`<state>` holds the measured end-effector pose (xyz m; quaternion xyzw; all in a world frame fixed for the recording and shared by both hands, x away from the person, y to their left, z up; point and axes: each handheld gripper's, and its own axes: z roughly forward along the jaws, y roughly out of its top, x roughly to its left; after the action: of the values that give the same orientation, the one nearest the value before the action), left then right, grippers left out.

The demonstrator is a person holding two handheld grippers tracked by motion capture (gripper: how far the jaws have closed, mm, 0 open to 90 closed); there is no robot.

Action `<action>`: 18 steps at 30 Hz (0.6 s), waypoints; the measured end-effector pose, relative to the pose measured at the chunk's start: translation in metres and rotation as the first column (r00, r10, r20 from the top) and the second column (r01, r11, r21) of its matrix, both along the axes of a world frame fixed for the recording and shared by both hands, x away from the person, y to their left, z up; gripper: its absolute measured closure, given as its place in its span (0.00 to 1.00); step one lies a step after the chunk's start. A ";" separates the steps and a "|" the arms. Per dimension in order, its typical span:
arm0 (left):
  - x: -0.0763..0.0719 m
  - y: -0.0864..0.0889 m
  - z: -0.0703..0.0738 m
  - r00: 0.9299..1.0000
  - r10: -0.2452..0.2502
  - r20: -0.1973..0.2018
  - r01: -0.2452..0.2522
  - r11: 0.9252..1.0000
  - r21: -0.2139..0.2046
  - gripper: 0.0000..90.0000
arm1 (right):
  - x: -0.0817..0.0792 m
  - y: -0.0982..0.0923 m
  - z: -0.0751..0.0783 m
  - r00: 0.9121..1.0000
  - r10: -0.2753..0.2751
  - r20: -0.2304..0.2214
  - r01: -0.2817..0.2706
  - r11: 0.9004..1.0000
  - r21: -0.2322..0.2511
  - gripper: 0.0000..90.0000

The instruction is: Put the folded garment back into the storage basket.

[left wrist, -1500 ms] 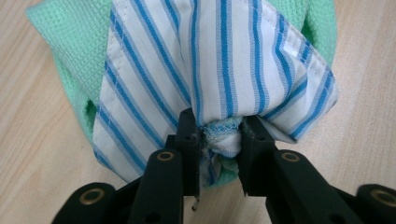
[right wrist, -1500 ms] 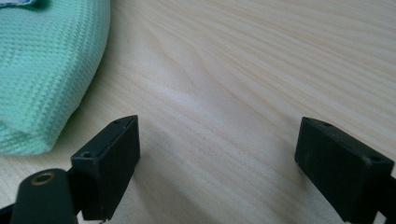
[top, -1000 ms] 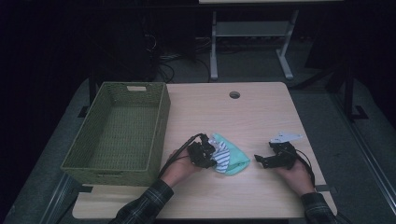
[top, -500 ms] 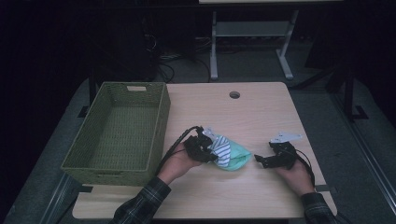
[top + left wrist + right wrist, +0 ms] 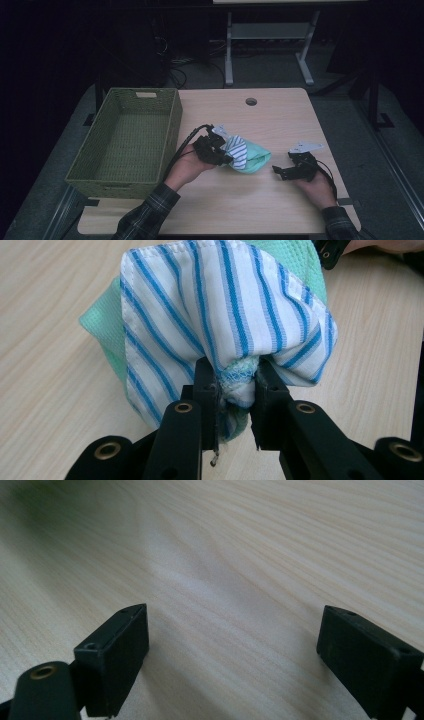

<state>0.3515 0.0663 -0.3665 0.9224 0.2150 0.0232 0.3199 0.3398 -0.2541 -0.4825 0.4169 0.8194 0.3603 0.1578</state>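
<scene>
A bundle of cloth (image 5: pixel 220 325) is clamped in the left gripper (image 5: pixel 235 390), whose jaws are pressed together on a gathered fold. Two fabrics are seen in the bundle: a white one with blue stripes, hemmed at its edge, and a mint-green one with a fine waffle weave that shows behind and below the stripes. A bit of green terry-like edge is pinched right between the jaws. In the high view the cloth (image 5: pixel 247 156) is found near the middle of the table (image 5: pixel 280 115), just right of the left gripper (image 5: pixel 222 155) and close to the front half of the board; whether its lower part touches the wood cannot be told.

The right gripper (image 5: pixel 280 171) is held low near the table's right front, well apart from the cloth. Its jaws are set wide apart, with bare wood between them in the right gripper view (image 5: pixel 232 645).

A green woven basket (image 5: pixel 125 145) is placed along the table's left edge, its near wall close to the left forearm. Bare wood is left between cloth and right gripper, and across the far half of the table up to the round hole (image 5: pixel 251 101).
</scene>
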 end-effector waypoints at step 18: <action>0.007 0.035 0.047 0.998 0.050 0.046 -0.049 0.999 -0.019 0.84 | 0.000 0.000 0.000 1.000 0.000 0.000 0.000 1.000 0.001 0.14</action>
<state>0.3588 0.1013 -0.3195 0.9131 0.2307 0.0506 0.3324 0.3398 -0.2541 -0.4825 0.4172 0.8193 0.3605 0.1575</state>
